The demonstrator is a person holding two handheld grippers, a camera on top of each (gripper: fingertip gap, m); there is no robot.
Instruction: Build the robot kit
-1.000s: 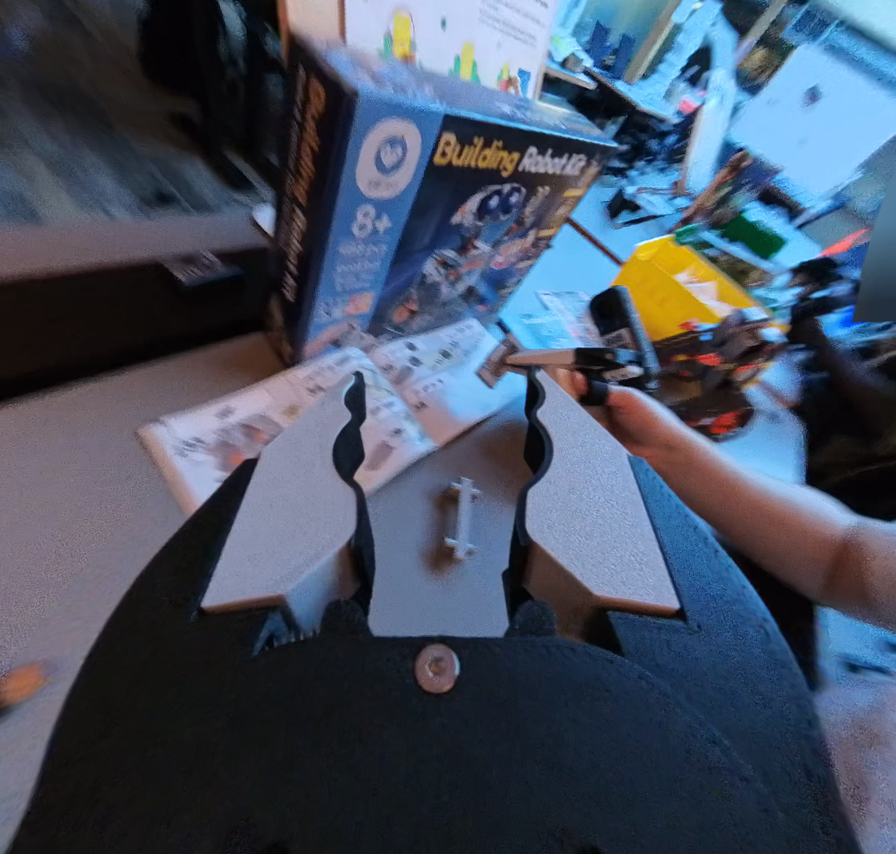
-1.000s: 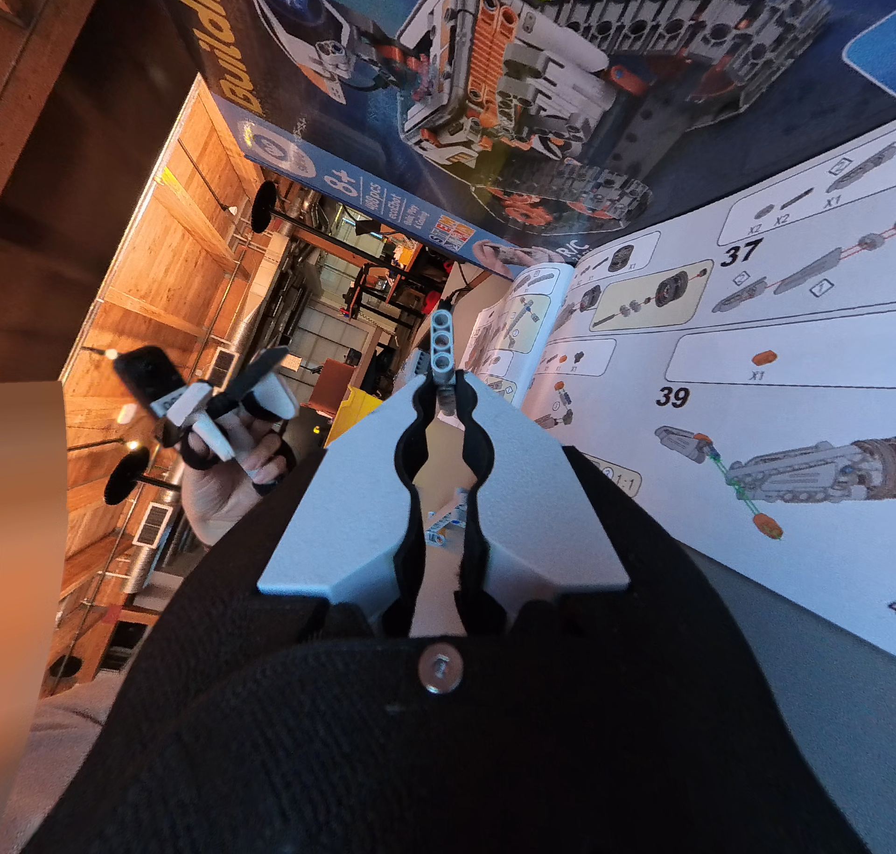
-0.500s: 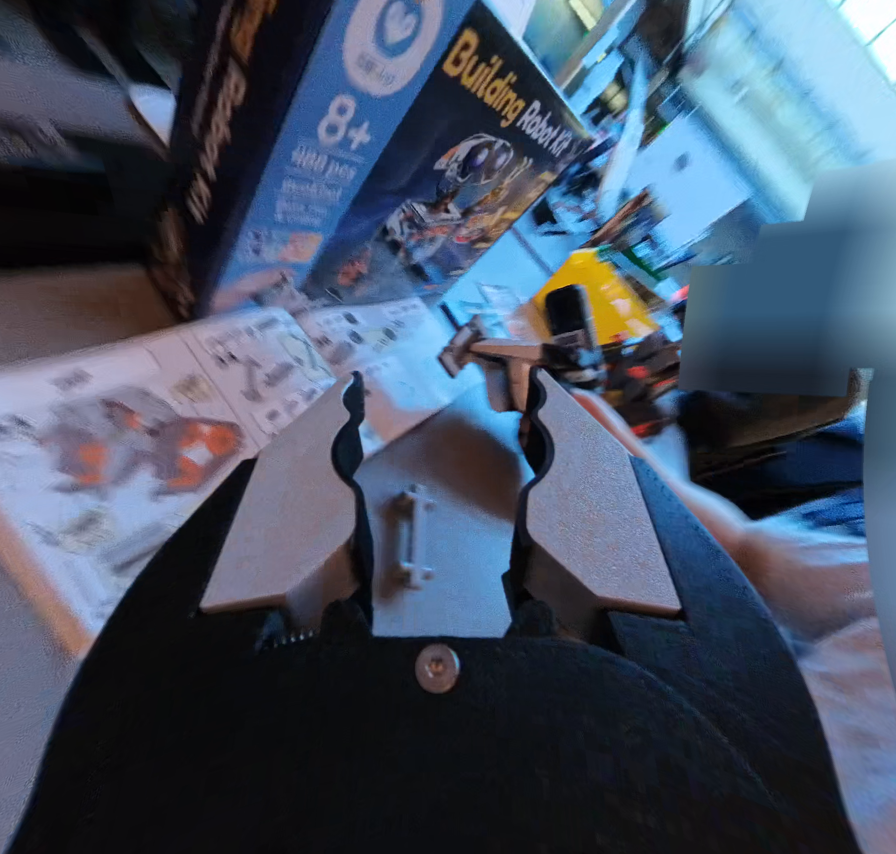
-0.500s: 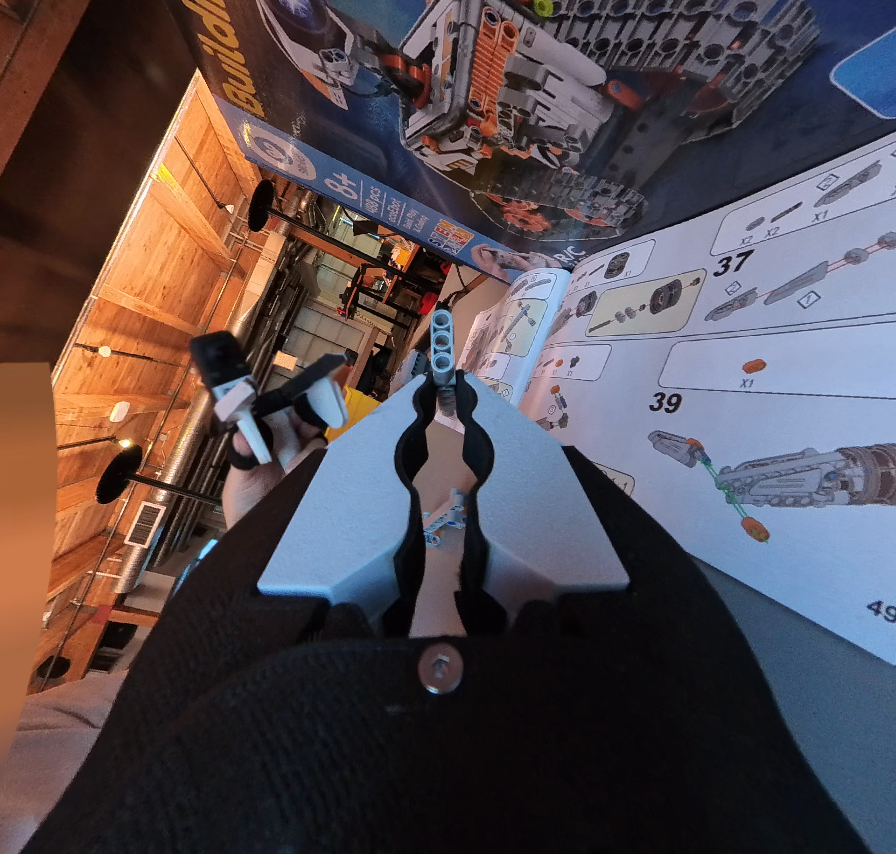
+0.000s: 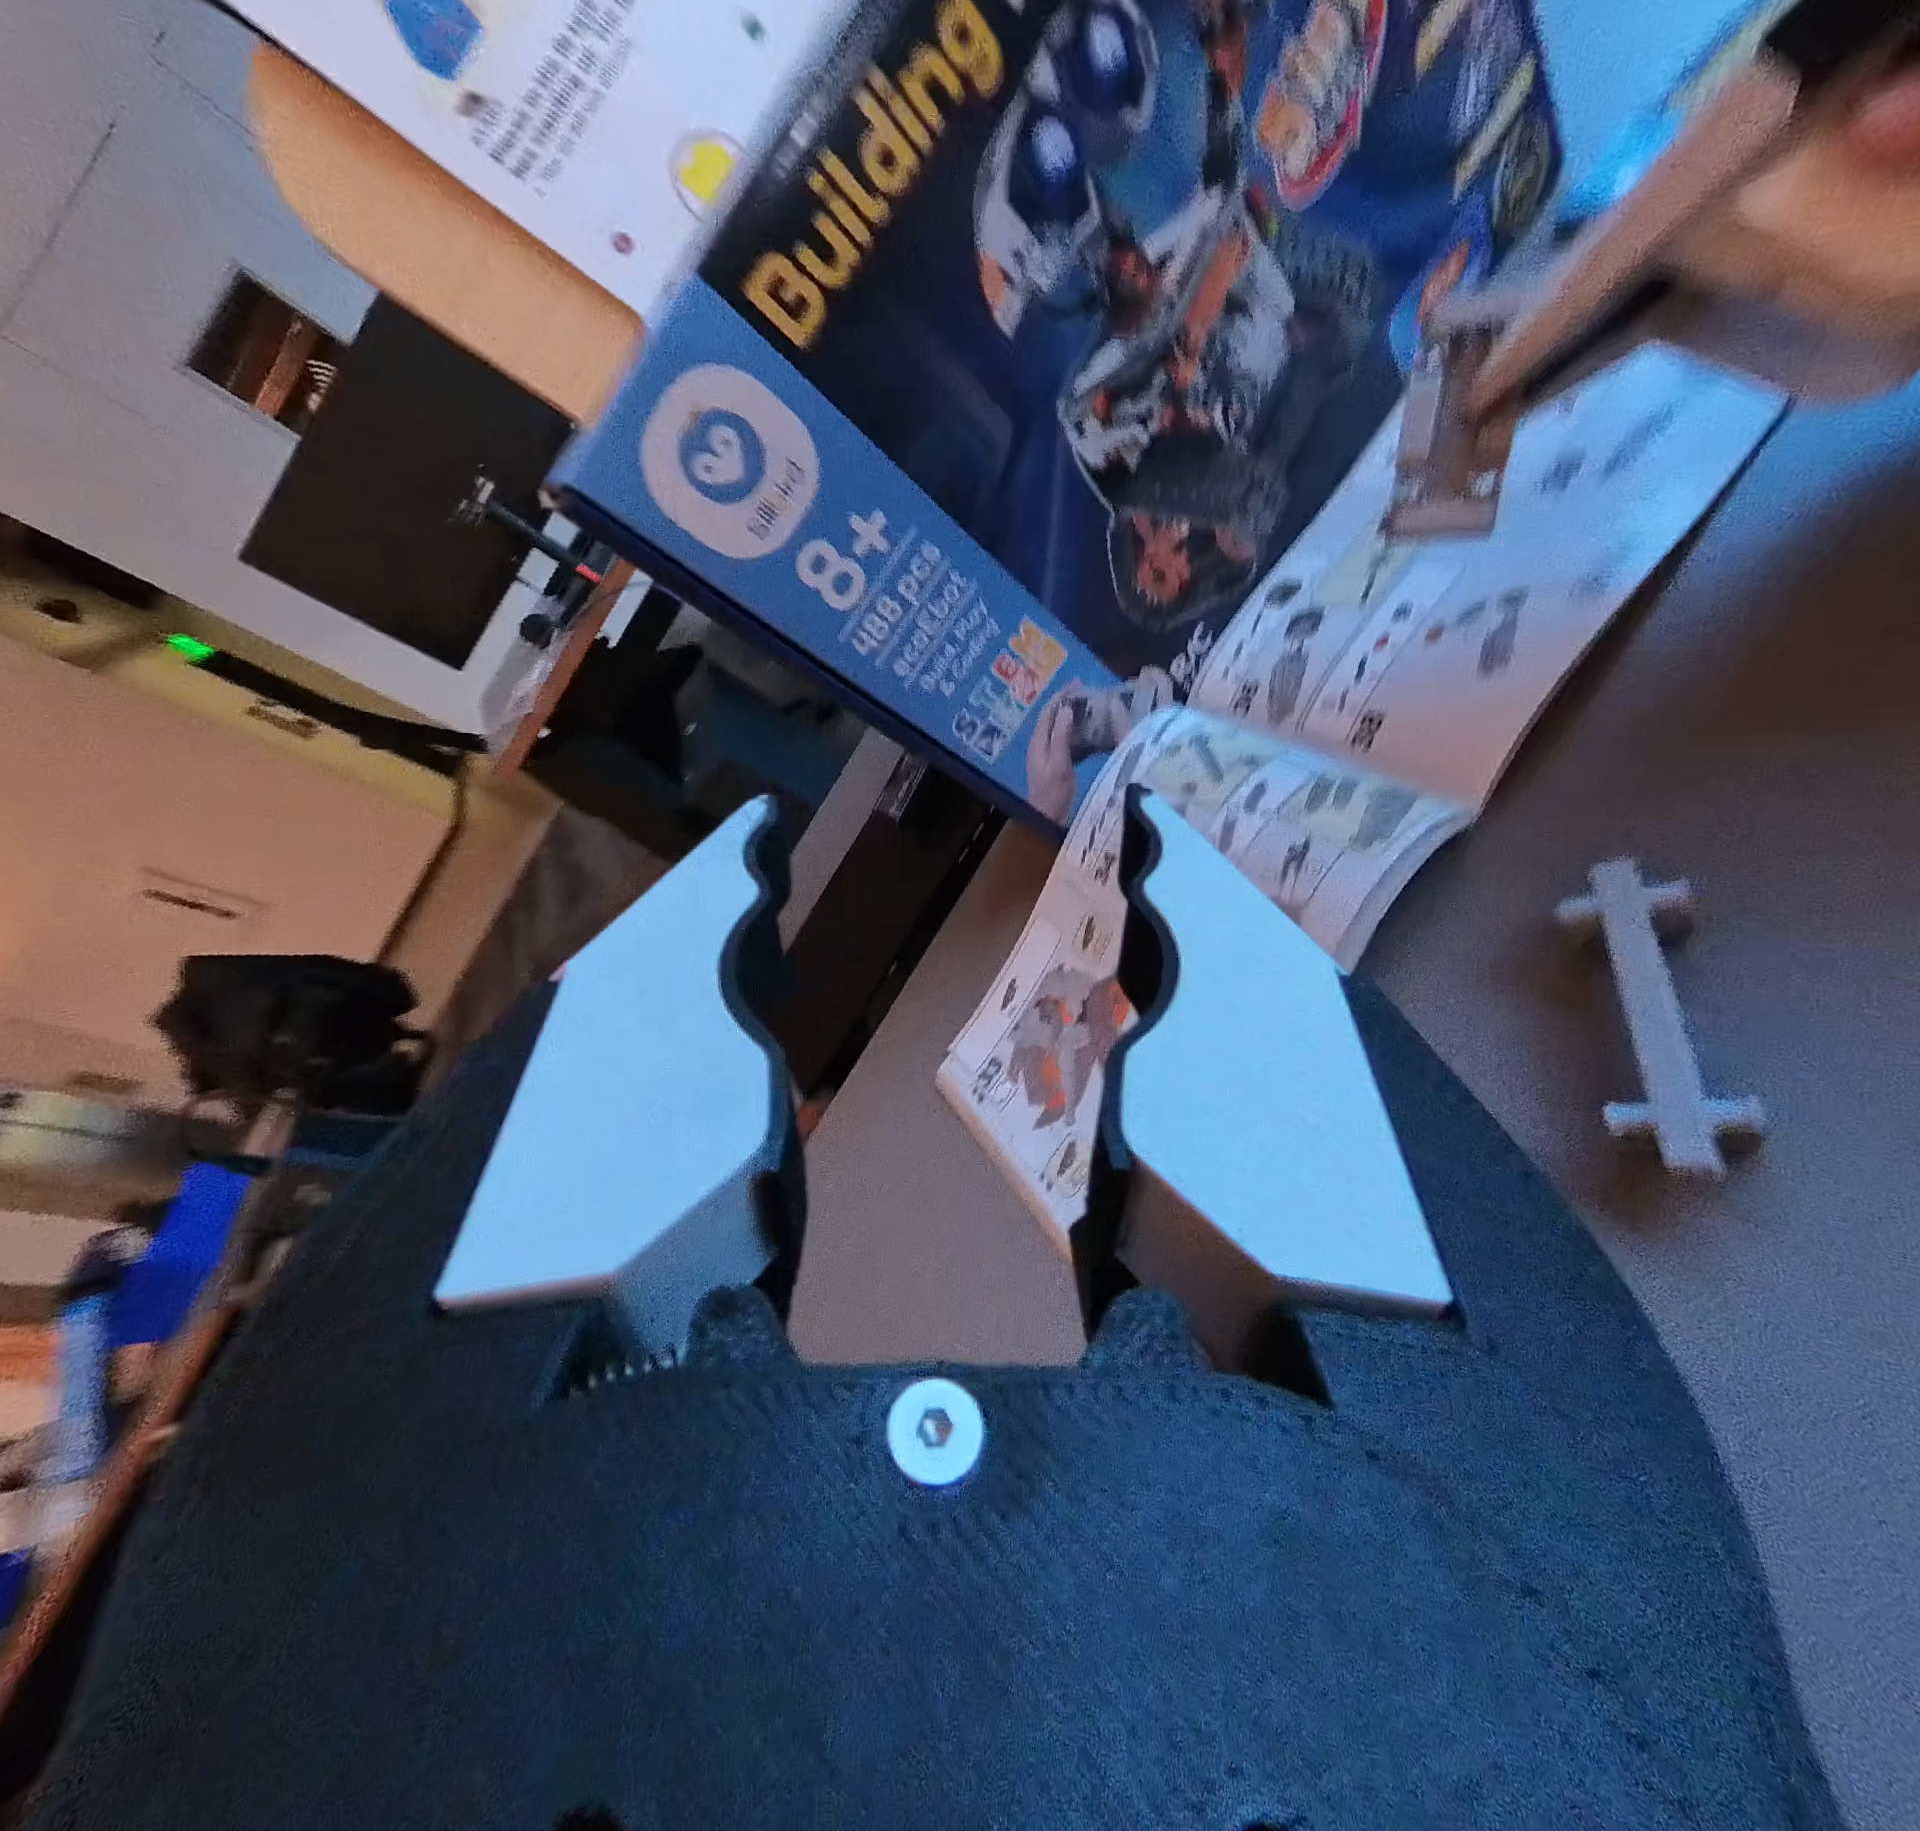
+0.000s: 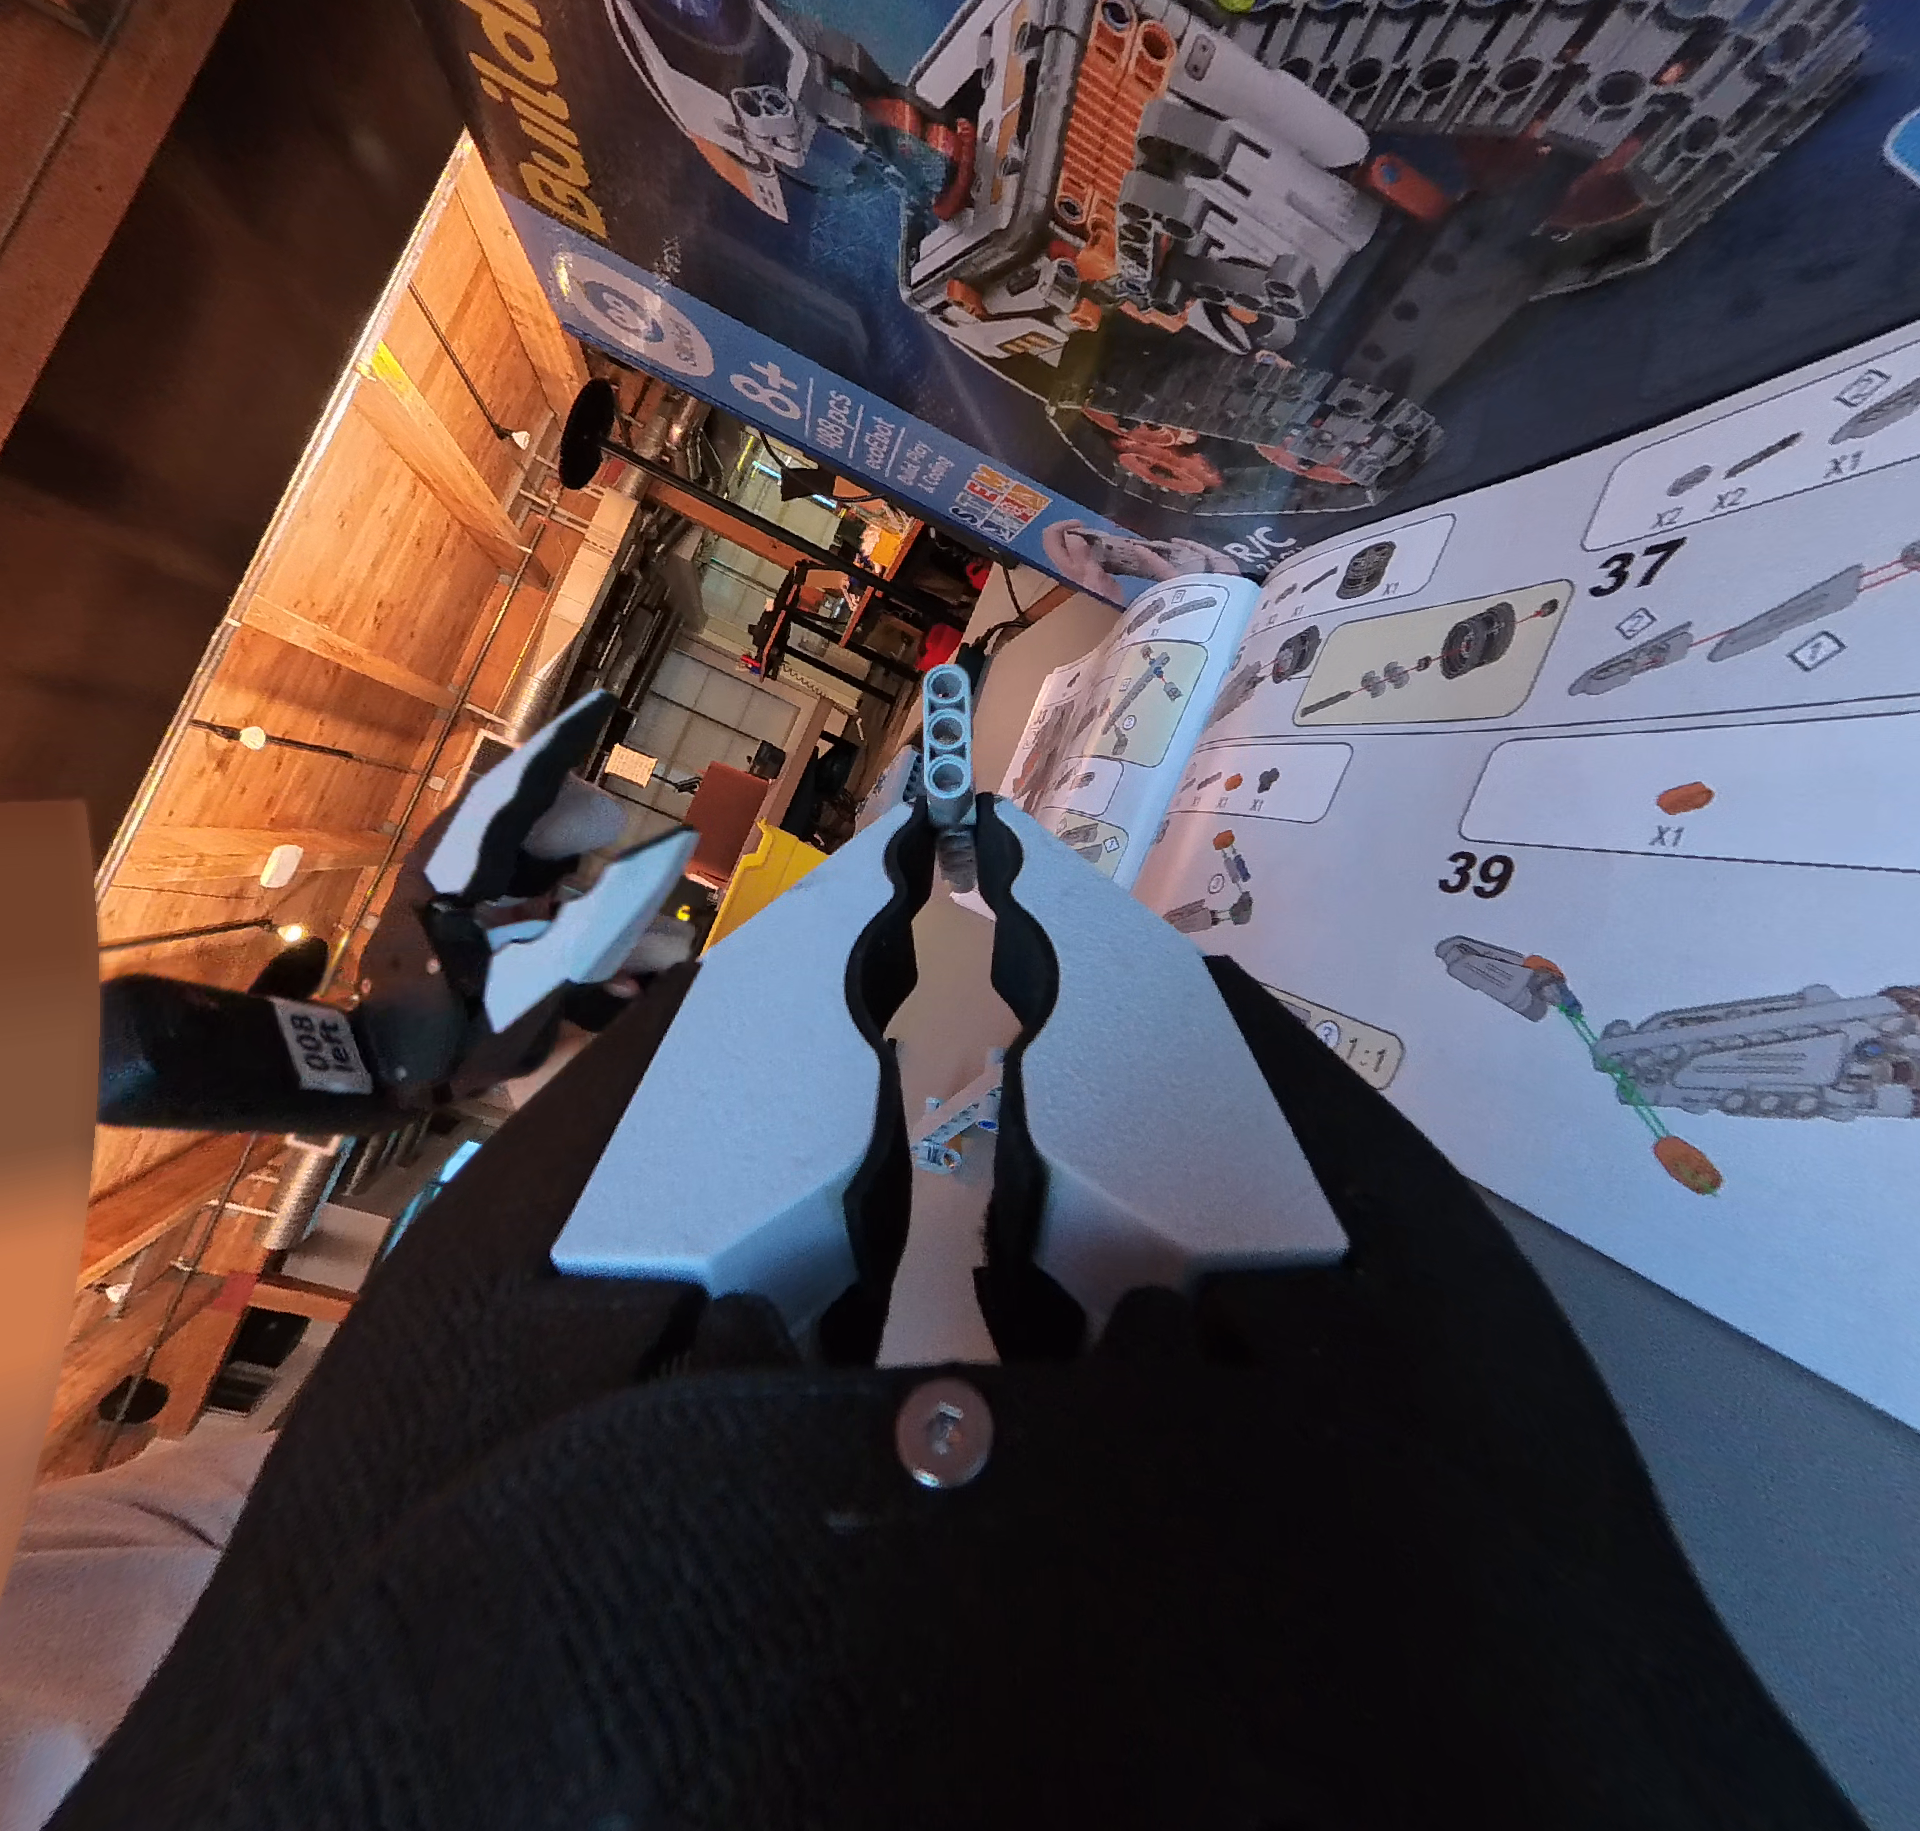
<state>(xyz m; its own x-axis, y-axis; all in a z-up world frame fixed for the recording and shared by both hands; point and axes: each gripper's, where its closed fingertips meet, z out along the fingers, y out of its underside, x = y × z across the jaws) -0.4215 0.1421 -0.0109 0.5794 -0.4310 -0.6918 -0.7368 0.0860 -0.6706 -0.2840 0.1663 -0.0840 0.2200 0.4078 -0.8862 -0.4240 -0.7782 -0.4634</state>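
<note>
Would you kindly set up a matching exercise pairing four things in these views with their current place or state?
Things:
1. left hand-held gripper
2. small grey beam with three holes
3. instruction booklet
4. grey axle piece

States:
A. lies open in front of the toy box
B. open, holding nothing
C. lies alone on the table
D. pinched at the tips of the right hand-held gripper

Pairs: 1-B, 2-D, 3-A, 4-C

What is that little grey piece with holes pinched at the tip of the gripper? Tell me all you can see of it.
The grey beam looks like a plastic building-set part: short and flat, with rounded ends and three round holes in a row. The right gripper is shut on its lower end, so it sticks straight out past the fingertips. Nothing else touches it. The open instruction booklet lies beyond it.
</note>
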